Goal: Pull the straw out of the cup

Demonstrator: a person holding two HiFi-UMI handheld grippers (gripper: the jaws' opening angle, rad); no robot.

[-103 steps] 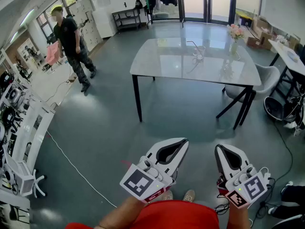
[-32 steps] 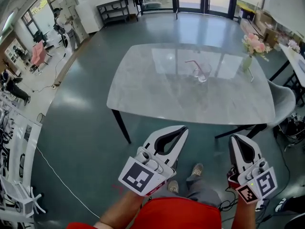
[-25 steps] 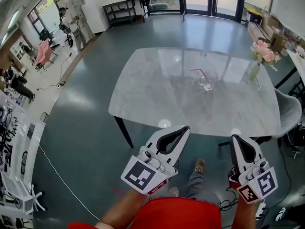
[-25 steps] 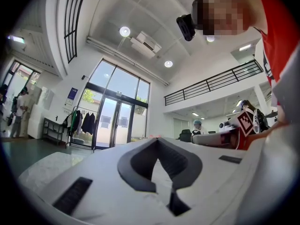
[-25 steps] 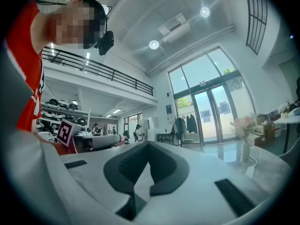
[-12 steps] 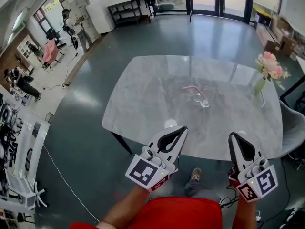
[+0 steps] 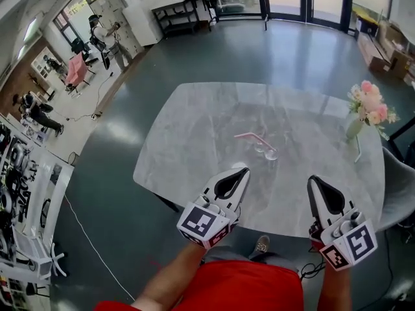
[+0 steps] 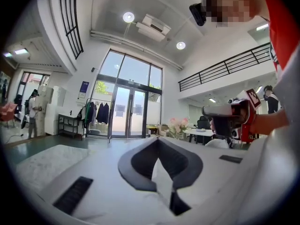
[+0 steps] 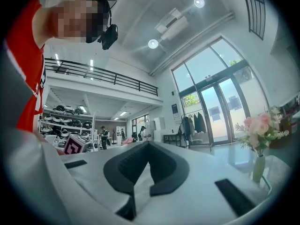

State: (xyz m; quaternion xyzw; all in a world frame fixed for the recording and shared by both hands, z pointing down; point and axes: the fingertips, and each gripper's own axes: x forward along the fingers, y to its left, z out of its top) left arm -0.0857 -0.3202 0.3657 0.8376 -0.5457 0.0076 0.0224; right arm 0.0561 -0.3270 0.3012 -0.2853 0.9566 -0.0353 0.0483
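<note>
A clear glass cup [image 7: 267,151] stands near the middle of the grey marble table [image 7: 188,154]. A pink bent straw [image 7: 248,136] sticks out of it, leaning left. My left gripper [image 7: 244,168] is shut and empty, its tips over the table's near part, short of the cup. My right gripper [image 7: 314,180] is also shut and empty, over the near edge to the cup's right. In the left gripper view the jaws [image 8: 157,139] meet at the tip. The right gripper view shows the same [image 9: 147,143]. Neither gripper view shows the cup.
A vase of pink flowers [image 7: 364,109] stands at the table's right edge, also in the right gripper view [image 9: 259,139]. A grey chair [image 7: 397,190] sits by the right side. People [image 7: 104,34] stand far off at the left, beside shelves.
I have come closer to the table. The cup and straw sit lower and nearer in the head view, and both grippers, still shut, now reach over the table's near edge.
</note>
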